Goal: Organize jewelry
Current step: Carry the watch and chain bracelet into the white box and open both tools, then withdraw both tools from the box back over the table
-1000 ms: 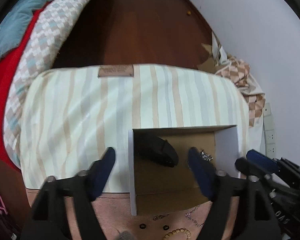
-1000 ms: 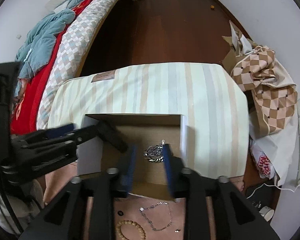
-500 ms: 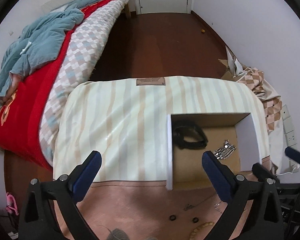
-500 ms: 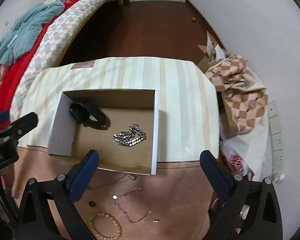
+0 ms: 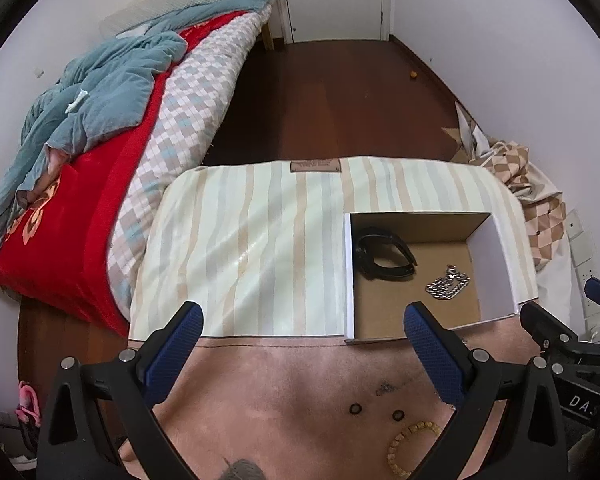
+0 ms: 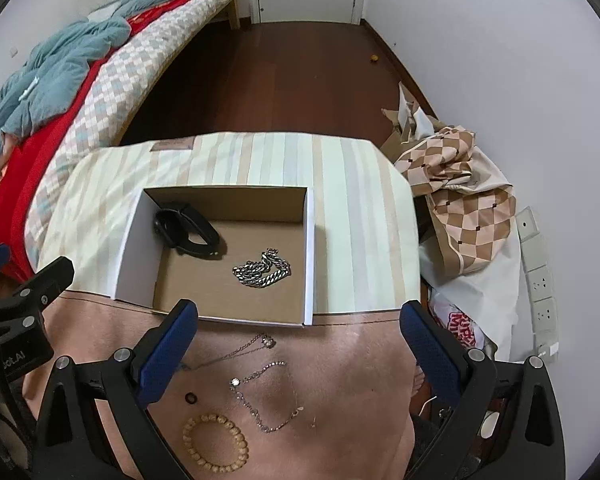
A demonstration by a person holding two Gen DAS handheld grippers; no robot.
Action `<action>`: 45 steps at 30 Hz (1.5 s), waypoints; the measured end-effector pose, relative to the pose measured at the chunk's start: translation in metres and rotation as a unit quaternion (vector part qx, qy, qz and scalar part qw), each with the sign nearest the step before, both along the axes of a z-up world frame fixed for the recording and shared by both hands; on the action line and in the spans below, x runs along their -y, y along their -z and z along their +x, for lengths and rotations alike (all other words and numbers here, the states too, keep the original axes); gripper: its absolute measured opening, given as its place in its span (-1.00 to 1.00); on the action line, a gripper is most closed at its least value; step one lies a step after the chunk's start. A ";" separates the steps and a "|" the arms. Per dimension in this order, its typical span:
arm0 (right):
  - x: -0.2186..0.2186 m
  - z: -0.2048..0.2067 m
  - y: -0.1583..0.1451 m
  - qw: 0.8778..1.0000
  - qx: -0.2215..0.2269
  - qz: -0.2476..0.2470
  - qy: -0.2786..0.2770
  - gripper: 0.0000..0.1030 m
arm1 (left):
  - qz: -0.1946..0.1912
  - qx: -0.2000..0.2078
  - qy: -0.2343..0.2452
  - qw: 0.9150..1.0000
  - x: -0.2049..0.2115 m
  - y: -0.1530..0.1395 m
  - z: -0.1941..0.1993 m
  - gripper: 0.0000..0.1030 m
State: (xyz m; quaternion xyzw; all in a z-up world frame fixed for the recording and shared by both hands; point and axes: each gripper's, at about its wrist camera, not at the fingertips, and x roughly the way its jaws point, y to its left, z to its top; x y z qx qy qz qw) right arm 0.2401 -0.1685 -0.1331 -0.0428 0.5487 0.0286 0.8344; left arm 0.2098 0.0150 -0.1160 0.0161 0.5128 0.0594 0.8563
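Jewelry half sorted: two pieces in the box, the rest loose on the pink mat.

Both claws hang spread wide with nothing in them, the left gripper (image 5: 303, 326) over the mat's near edge, the right gripper (image 6: 298, 326) just short of the cardboard box (image 6: 310, 240). Inside the box lie a black band (image 6: 188, 234) and a heaped silver chain (image 6: 262, 270), apart from each other. On the mat (image 6: 352, 364) wait two thin necklaces (image 6: 260, 396), a wooden bead bracelet (image 6: 215, 442) and a small dark ring (image 6: 190, 398). The necklaces look light, limp and prone to tangling, so I'd pinch one at its pendant, if that bright spot is one; the bracelet seems firmer and could be taken across its beads.
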 end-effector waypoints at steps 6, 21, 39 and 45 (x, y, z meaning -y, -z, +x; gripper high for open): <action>0.000 -0.025 -0.031 1.000 0.030 0.001 0.001 0.98 | -0.004 0.027 0.002 1.000 0.002 -0.027 -0.026 0.99; -0.001 -0.106 -0.110 0.994 0.113 -0.004 0.004 0.98 | -0.017 0.079 0.005 0.997 0.000 -0.082 -0.102 0.99; 0.018 -0.137 0.090 0.993 -0.079 0.059 0.059 0.47 | -0.001 -0.059 -0.046 0.997 -0.020 0.076 -0.118 0.99; 0.037 -0.148 0.108 0.993 -0.066 0.052 0.079 0.36 | -0.048 -0.094 -0.002 0.994 0.009 0.113 -0.113 0.98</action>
